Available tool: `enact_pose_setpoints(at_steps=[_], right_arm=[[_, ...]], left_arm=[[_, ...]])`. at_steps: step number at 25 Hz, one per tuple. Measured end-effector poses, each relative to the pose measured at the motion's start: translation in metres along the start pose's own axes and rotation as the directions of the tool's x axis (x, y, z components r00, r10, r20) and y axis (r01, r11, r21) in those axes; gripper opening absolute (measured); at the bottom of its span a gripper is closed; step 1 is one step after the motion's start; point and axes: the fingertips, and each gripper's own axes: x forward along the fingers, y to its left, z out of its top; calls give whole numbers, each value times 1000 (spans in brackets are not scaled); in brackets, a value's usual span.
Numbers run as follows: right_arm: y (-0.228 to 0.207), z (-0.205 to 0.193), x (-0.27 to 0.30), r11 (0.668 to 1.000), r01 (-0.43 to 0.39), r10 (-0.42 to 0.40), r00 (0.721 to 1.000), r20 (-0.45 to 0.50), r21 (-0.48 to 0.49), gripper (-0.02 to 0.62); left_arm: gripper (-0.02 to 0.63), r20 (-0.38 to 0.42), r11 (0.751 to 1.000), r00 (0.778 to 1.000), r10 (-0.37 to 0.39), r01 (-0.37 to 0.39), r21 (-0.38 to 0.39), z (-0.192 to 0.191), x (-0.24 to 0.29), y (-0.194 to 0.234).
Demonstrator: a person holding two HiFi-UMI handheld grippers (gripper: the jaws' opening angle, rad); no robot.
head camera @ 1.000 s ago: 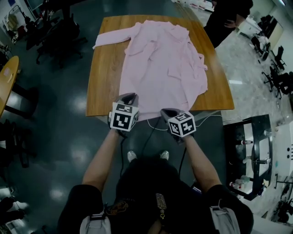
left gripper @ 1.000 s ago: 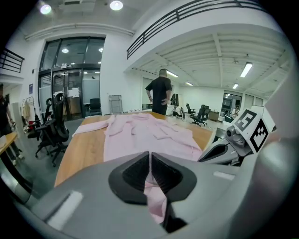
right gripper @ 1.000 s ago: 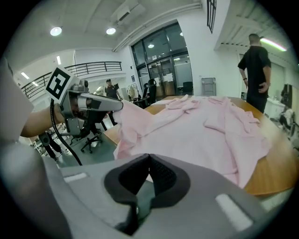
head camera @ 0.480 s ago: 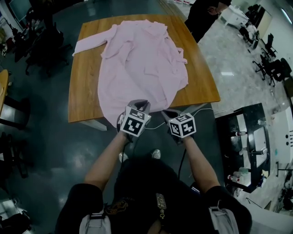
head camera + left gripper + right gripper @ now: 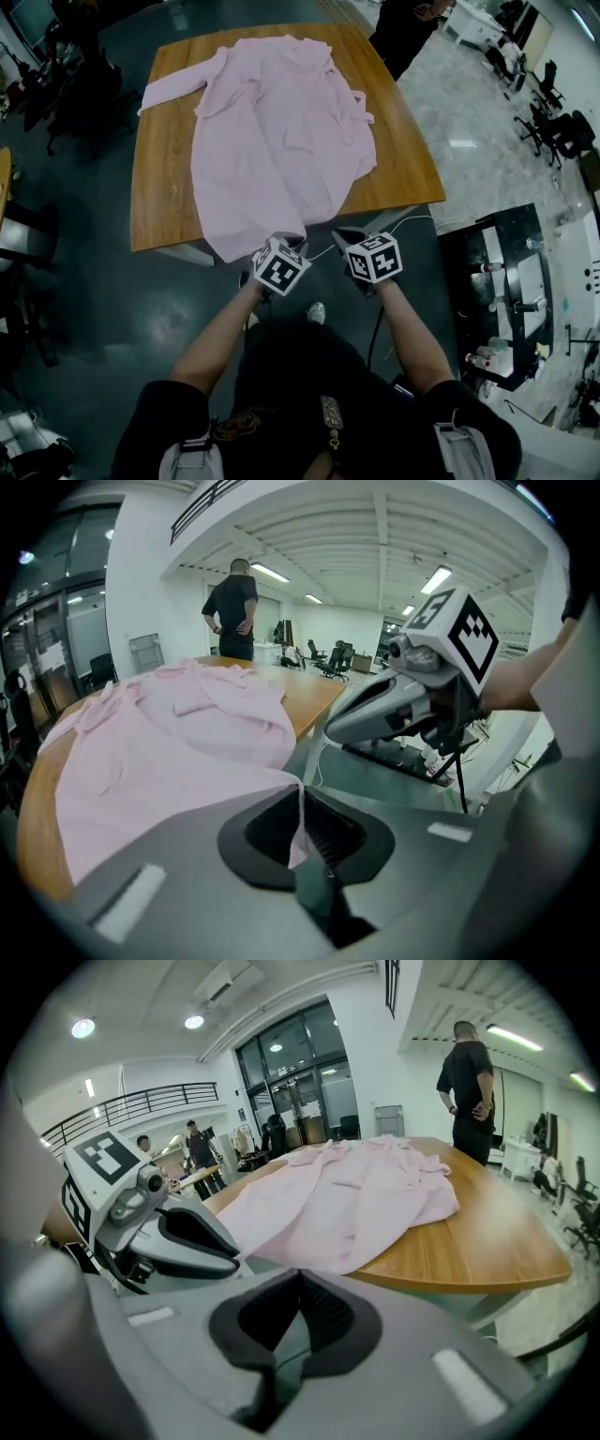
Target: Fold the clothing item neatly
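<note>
A pink long-sleeved garment [image 5: 281, 131] lies spread on the wooden table [image 5: 159, 187], and its near hem hangs over the front edge. My left gripper [image 5: 292, 247] is just off that edge, shut on the hem. In the left gripper view a thin fold of pink cloth [image 5: 169, 752] runs into the closed left gripper [image 5: 302, 803]. My right gripper [image 5: 345, 236] is close beside it on the right, shut with nothing between its jaws. In the right gripper view the right gripper [image 5: 300, 1279] is short of the garment [image 5: 347, 1194], which lies ahead on the table.
A person in black [image 5: 403, 28] stands at the table's far right corner. Dark office chairs [image 5: 84, 94] are on the left. A white cable [image 5: 412, 225] runs over the floor under the front edge, and a black rack [image 5: 506, 291] stands at the right.
My left gripper has moved right and back toward me with the hem, which now hangs off the front edge. The two grippers are closer together. The right gripper has hardly moved.
</note>
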Motion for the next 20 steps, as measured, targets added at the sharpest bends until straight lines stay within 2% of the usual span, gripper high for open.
enact_pose_setpoints(at_steps=[4,8,10,12,16,20], right_arm=[[8,3,8,1000,-18,18,1000,-9,-18,3],[19,12,18,999,-36,36,999,-9,-34,3],[24,14,27,998,-44,44,999,-11,-37,3],[30,16,38,998,-55,55,998,-15,-34,3],[42,25,58,996,-78,78,997,-17,-30,3],[46,39,75,997,-64,63,998,-17,-45,3]], left_arm=[[38,3,998,999,36,-36,-53,-15,3,8],[130,53,995,998,37,-32,-93,-18,-6,17],[150,62,992,997,48,-41,-117,-24,-12,23],[150,58,985,994,92,-82,-155,-36,-21,36],[149,13,948,976,216,-206,-241,-70,-37,76],[149,-76,875,939,336,-341,-343,-111,-57,117]])
